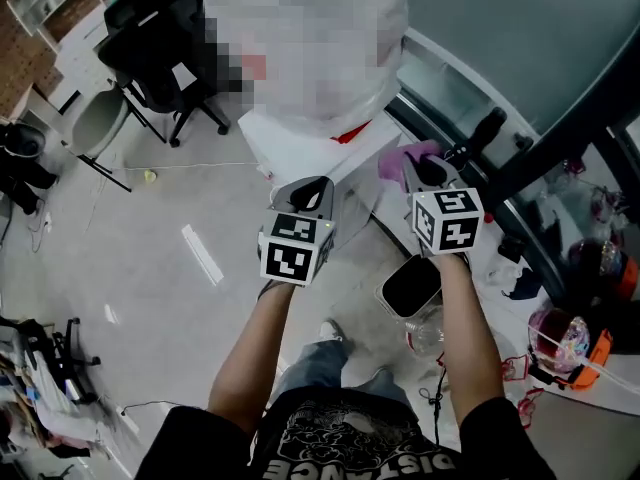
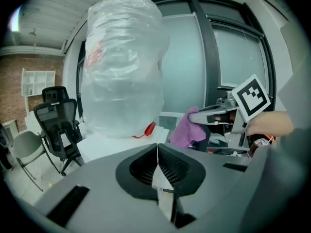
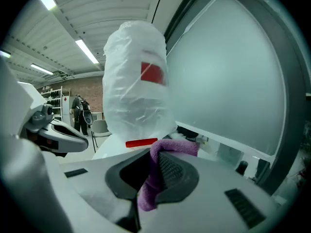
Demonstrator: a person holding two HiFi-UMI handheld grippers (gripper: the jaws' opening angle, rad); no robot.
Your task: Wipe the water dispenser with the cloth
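The only label on show is a red patch (image 3: 153,73) on the plastic-wrapped bottle (image 2: 124,67) atop the dispenser (image 1: 300,143), too blurred to read. A red strip (image 3: 141,142) lies at the bottle's foot, also with no legible print. The print across the person's black T-shirt (image 1: 350,448) is upside down and cut by the picture edge, so it cannot be read with certainty. Each gripper carries one cube with black-and-white square markers.

Two grippers are held up in front of the dispenser. The left gripper (image 1: 312,196) has its fingers pressed together with nothing between them. It points at the dispenser's white top without touching it. The right gripper (image 1: 432,173) has its fingers clamped on the one purple cloth (image 1: 405,160). A fold of the cloth rises over the fingertips and the rest hangs down between them. The cloth sits just beside the dispenser's right edge; whether it touches cannot be told.

Glass panes (image 3: 228,81) in dark frames stand behind the dispenser. Left of it are two chairs — a black office chair (image 1: 160,28) and, nearer, a grey one (image 1: 95,123). One black-lined bin (image 1: 412,286) stands on the floor (image 1: 170,268) near the dispenser's base, below the right gripper. Clutter lies along the sill right of the dispenser — too small to name.
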